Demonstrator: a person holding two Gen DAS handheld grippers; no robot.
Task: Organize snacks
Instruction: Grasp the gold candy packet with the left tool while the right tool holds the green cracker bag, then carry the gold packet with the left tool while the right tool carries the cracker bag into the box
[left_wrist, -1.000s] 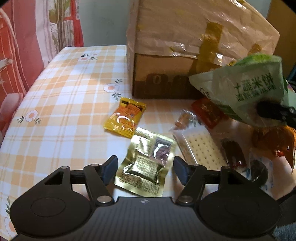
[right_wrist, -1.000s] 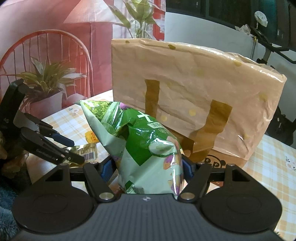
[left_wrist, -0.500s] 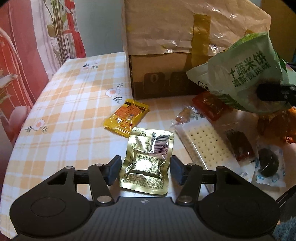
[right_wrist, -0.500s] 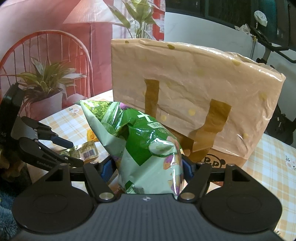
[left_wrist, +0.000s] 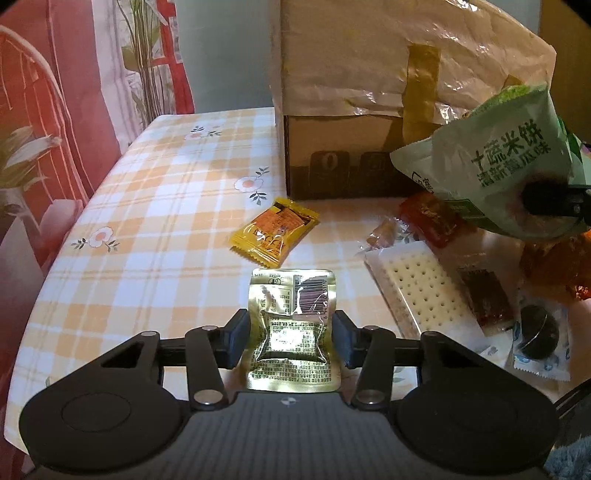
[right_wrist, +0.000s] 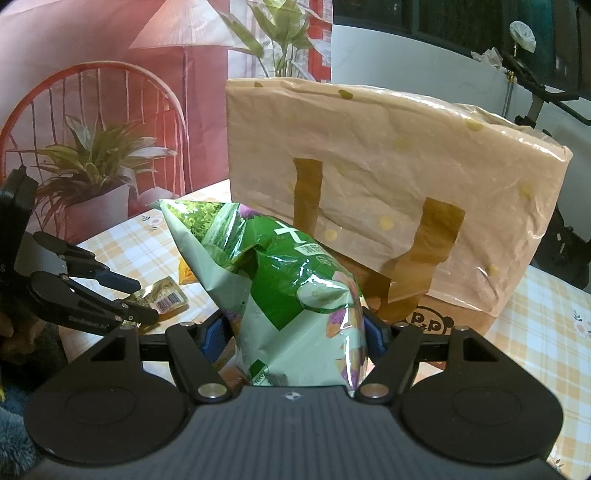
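Gold foil packet (left_wrist: 291, 328) with barcode lying flat on checked desk (left_wrist: 155, 206), sitting between left gripper (left_wrist: 290, 341) fingers (left_wrist: 236, 341); fingers closing in narrow, not visibly pressing. Right gripper (right_wrist: 295, 332) clamping green snack bag (right_wrist: 291, 295).

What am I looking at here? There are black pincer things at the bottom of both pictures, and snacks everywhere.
Those pincers are hand-held grasping tools; a person holds one in each hand, and each carries a camera looking along its two fingers. So one picture is the left tool's view and the other the right's.

The left tool has just been closing its jaws around a gold foil packet lying on the checked tablecloth; whether the pads press it yet is unclear. The right tool grips a green rice cracker bag.

Also on the table: a yellow packet, a pale cracker pack, other small wrapped snacks, and a cardboard box draped with a paper bag.
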